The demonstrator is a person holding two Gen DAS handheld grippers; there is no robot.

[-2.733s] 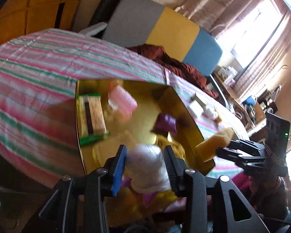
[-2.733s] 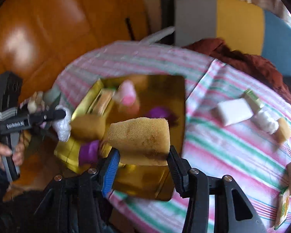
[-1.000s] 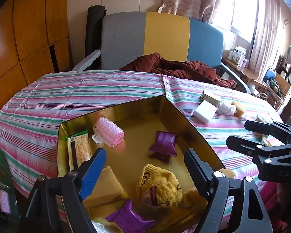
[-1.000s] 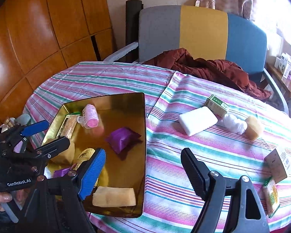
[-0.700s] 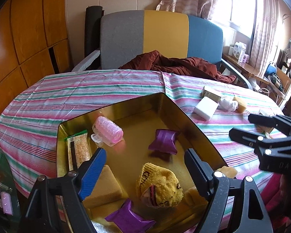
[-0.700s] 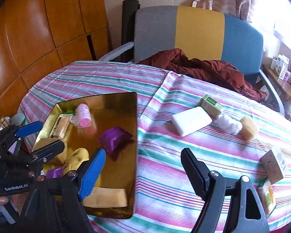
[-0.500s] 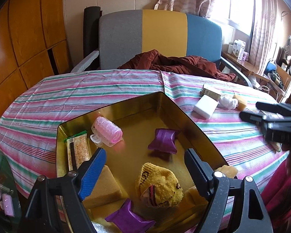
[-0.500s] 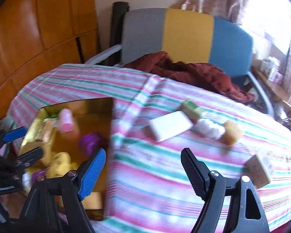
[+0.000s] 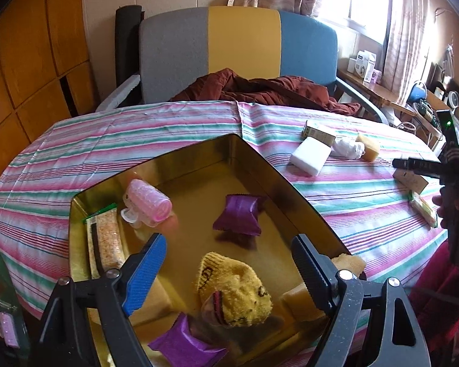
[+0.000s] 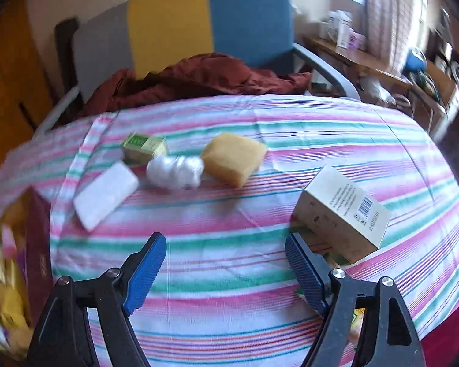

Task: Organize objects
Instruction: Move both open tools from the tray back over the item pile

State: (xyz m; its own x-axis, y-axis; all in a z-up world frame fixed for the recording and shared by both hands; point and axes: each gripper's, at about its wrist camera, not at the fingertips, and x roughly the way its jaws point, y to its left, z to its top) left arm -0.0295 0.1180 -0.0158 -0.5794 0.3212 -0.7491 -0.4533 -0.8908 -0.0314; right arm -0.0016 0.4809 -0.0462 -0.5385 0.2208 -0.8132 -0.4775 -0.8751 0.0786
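Observation:
My left gripper [image 9: 226, 263] hangs open over a gold tin tray [image 9: 260, 159]. In the tray lie a pink hair roller [image 9: 148, 202], a snack bar [image 9: 105, 238], two purple packets [image 9: 237, 215], a yellow knit sock [image 9: 235, 293] and tan sponges [image 9: 348, 261]. My right gripper [image 10: 225, 264] stands open above the striped cloth with nothing between its fingers. Ahead of it lie a white block [image 10: 105, 195], a green-and-gold box [image 10: 143, 146], a white plastic wad [image 10: 176, 168], a tan sponge [image 10: 234, 157] and a beige carton [image 10: 341, 217] just right of its right finger. The right gripper [image 9: 413, 163] also shows far right in the left wrist view.
A grey, yellow and blue chair [image 9: 238, 52] with dark red cloth [image 9: 260, 88] on it stands behind the round table. A green wrapped bar [image 9: 422, 208] lies near the table's right edge. Wooden panels [image 9: 30, 61] line the left. A cluttered side table [image 10: 382, 73] stands at the back right.
My right gripper has swung quickly from beside the tray to the right, over the loose items on the cloth. The left gripper has barely shifted above the tray. Both stay open.

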